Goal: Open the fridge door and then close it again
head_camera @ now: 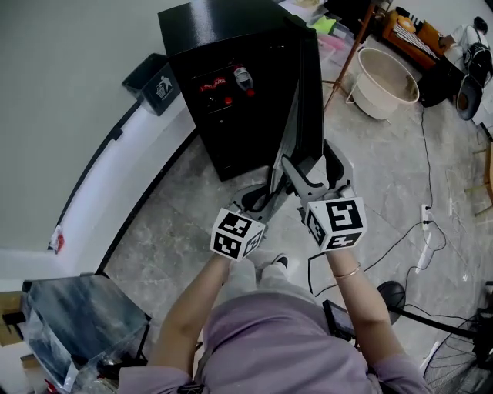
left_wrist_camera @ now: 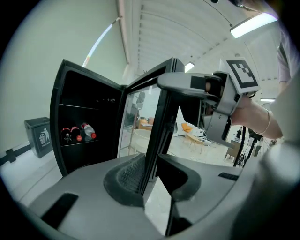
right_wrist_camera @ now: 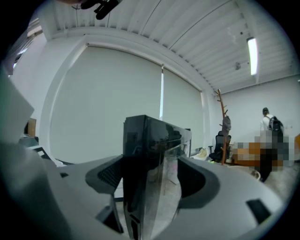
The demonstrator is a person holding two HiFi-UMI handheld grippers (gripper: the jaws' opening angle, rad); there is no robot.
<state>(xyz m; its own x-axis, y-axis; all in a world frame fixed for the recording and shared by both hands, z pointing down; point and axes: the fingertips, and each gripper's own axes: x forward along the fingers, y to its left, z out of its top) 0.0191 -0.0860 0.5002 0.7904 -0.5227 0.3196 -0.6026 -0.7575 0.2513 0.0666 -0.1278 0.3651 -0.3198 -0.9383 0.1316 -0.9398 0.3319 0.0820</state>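
Head view: from high above, steeply down on small black boxy fridge (head_camera: 223,31). Both gripper views: close, near level, along jaws at its glass door (left_wrist_camera: 157,131) (right_wrist_camera: 145,159) edge. Shared by all three.

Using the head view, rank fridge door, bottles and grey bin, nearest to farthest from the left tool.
1. The fridge door, in the left tool.
2. The bottles, inside the fridge.
3. The grey bin, leftmost, by the wall.

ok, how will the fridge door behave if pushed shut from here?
The fridge door looks like a rigid framed glass panel, so it should swing whole, not flex. Glossy faces are probably slippery to grip. If it slams, bottles on the shelf might rattle.
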